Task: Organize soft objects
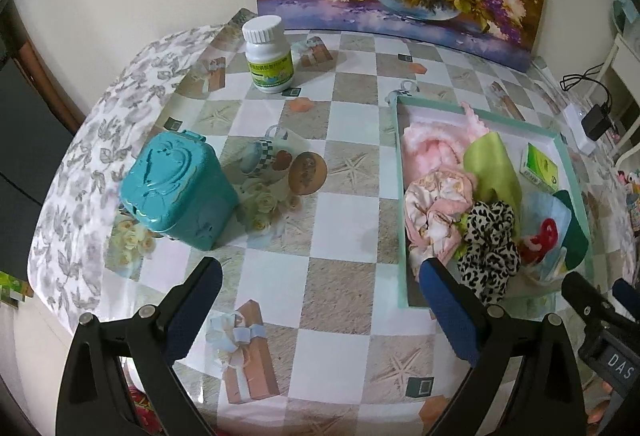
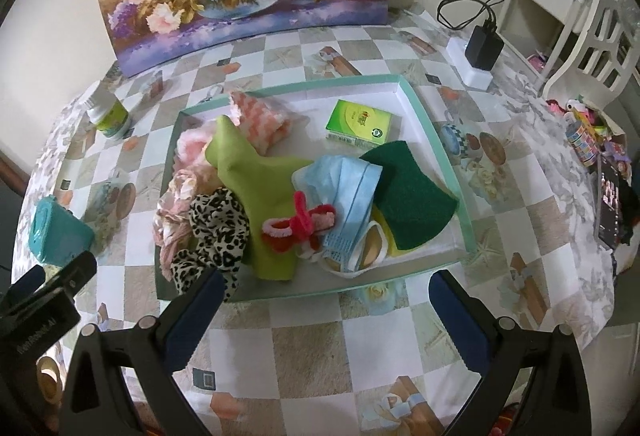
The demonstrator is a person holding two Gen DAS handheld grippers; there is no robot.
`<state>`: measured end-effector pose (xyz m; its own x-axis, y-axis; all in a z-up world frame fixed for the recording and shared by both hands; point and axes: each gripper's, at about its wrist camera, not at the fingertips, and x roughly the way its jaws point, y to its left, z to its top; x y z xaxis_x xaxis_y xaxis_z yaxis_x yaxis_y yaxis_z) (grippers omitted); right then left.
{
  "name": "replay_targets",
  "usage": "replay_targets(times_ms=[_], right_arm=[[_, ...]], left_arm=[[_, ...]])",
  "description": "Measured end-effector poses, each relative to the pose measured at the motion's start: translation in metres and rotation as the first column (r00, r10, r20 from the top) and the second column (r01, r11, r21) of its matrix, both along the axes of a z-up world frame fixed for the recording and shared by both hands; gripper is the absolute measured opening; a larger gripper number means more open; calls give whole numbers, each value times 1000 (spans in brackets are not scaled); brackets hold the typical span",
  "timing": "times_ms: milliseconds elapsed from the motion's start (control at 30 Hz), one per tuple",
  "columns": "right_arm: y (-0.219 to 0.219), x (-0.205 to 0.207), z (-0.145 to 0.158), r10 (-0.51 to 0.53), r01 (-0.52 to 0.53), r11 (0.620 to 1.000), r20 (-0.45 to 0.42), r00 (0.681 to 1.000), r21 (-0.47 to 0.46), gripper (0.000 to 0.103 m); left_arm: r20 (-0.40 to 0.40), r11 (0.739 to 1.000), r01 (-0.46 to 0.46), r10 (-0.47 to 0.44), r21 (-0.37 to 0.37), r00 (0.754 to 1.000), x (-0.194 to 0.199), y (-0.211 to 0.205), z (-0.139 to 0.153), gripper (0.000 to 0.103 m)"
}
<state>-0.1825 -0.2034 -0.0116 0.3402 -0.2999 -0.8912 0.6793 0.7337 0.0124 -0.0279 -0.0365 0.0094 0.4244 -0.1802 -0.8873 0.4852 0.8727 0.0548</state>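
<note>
With both the left tool [image 1: 320, 300] and right tool [image 2: 324, 304] spread wide and empty above the tabletop [image 2: 312, 348], the soft items sit heaped in the teal-rimmed tray [image 2: 424, 108], so I'd lower one tool squarely over the leopard-print scrunchie [image 2: 218, 224] and pinch its bulk.

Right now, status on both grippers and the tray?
Left gripper open, empty. Right gripper open, empty. Soft objects piled in tray; green box among them. Nothing in the way.
</note>
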Motion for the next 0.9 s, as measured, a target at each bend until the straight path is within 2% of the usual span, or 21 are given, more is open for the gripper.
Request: replay_targets(times_ms=[167, 367, 900], right_arm=[[3, -3, 5, -1, 1, 1000, 12, 1000, -13, 103], [3, -4, 7, -3, 3, 1000, 20, 1000, -19, 103], [3, -1, 5, 12, -12, 999, -2, 1000, -37, 103]], left_arm=[[27, 999, -3, 2, 36, 1000, -7, 2, 2, 99], [28, 999, -6, 5, 39, 1000, -8, 3, 4, 99], [-47, 997, -29, 32, 75, 998, 1, 3, -8, 99]])
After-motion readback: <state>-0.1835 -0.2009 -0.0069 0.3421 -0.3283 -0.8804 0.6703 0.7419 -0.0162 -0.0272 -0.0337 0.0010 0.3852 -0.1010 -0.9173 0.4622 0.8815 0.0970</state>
